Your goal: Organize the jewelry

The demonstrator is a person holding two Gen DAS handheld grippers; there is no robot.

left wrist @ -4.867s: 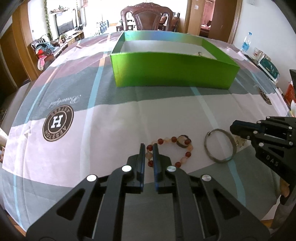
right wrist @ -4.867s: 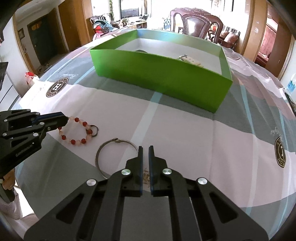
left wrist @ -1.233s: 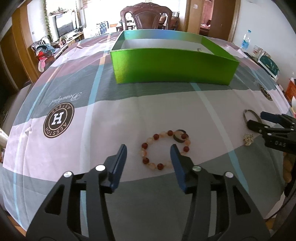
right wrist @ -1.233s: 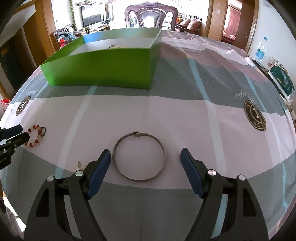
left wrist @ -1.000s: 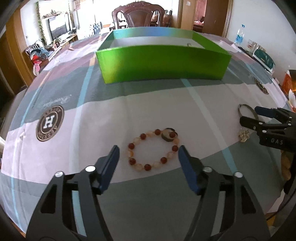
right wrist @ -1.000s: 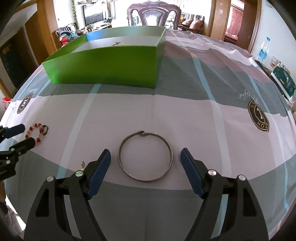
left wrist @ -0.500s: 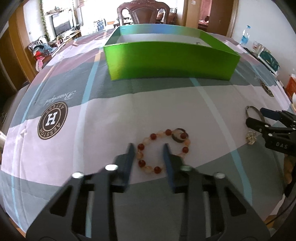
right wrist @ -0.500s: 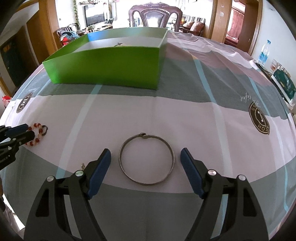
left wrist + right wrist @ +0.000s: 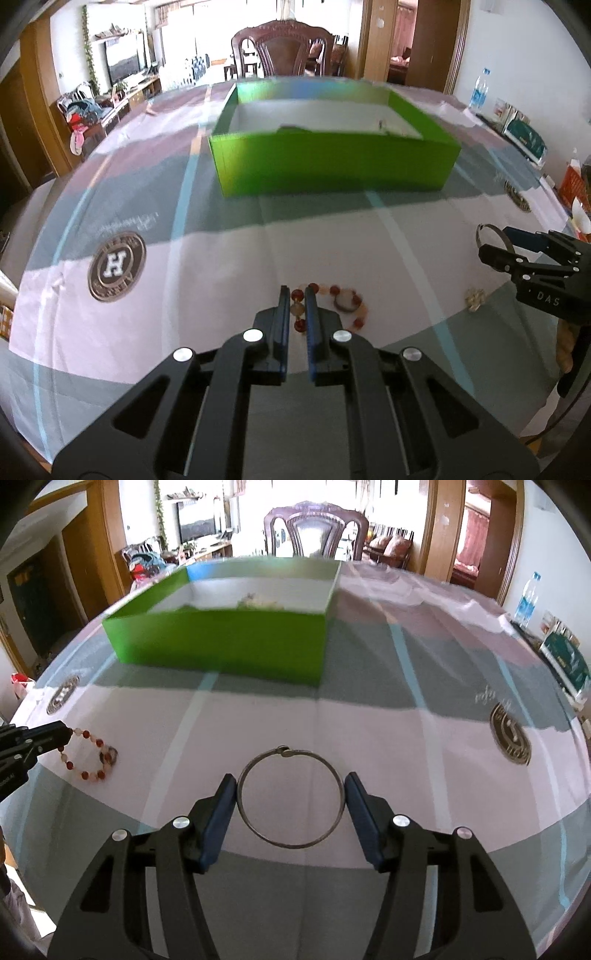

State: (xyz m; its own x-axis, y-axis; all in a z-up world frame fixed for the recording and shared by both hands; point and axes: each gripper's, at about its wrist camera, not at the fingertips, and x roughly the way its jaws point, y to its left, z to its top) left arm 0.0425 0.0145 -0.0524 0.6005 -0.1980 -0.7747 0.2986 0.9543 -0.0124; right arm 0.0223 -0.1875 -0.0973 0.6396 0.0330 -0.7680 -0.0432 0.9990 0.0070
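Left gripper clamped on bead bracelet; right gripper spread around metal bangle.

Left wrist view: left gripper (image 9: pixel 294 295) fingers drawn together on the near side of the bead bracelet (image 9: pixel 332 306), which lies on the cloth-covered surface (image 9: pixel 221 266); bare cloth runs ahead to the green box (image 9: pixel 332 173). A small charm (image 9: pixel 474 298) lies right, near the right gripper (image 9: pixel 495 243).
Right wrist view: fingers (image 9: pixel 221 805) stand apart, flanking the metal bangle (image 9: pixel 291 799) close on both sides. A chair (image 9: pixel 314 528) stands beyond the box.
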